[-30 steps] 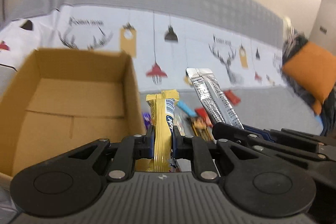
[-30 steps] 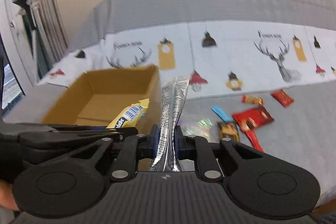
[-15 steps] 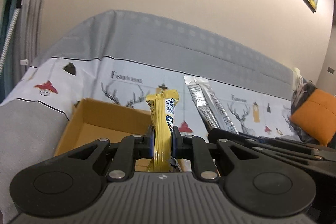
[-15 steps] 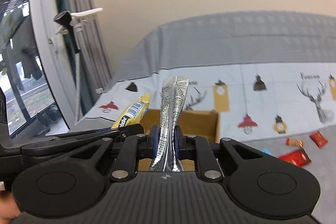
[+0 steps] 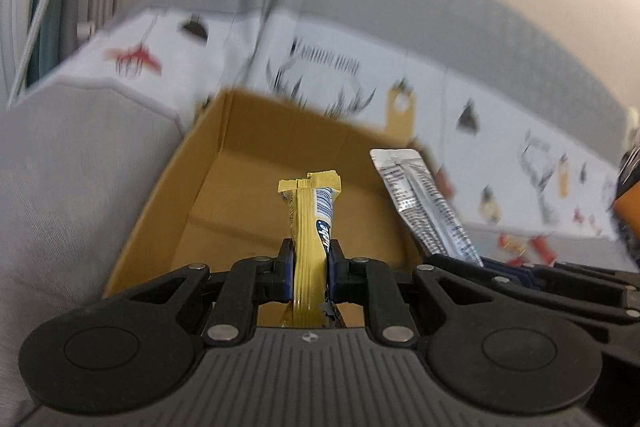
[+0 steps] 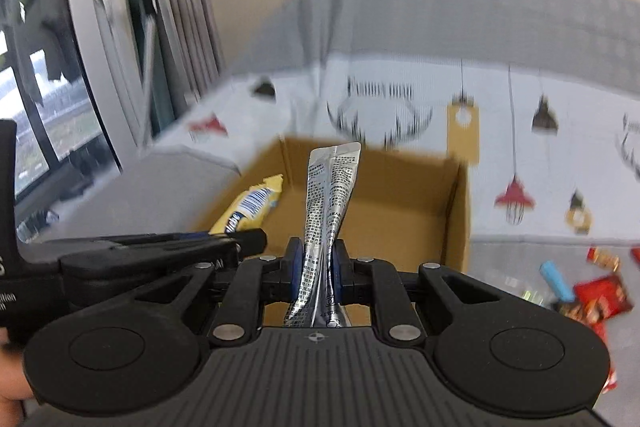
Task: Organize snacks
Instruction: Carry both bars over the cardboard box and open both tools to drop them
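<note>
My left gripper [image 5: 310, 273] is shut on a yellow snack bar [image 5: 312, 223] and holds it upright over the near edge of an open cardboard box [image 5: 168, 195]. My right gripper [image 6: 318, 275] is shut on a silver snack pouch [image 6: 328, 203], also over the box [image 6: 456, 211]. The pouch shows to the right in the left wrist view [image 5: 424, 203]. The yellow bar [image 6: 250, 207] and the left gripper [image 6: 152, 251] show at the left of the right wrist view. The box's floor looks bare where it shows.
The box sits on a sofa with a grey seat [image 5: 80, 167] and a printed white-and-grey cover [image 6: 400, 95]. Several loose snacks [image 6: 592, 291] lie on the seat right of the box. A window and curtain [image 6: 80, 67] are at far left. An orange cushion [image 5: 628, 203] is far right.
Both grippers have tilted back down and moved closer over the box, still holding their snacks. The box now fills the middle of both views.
</note>
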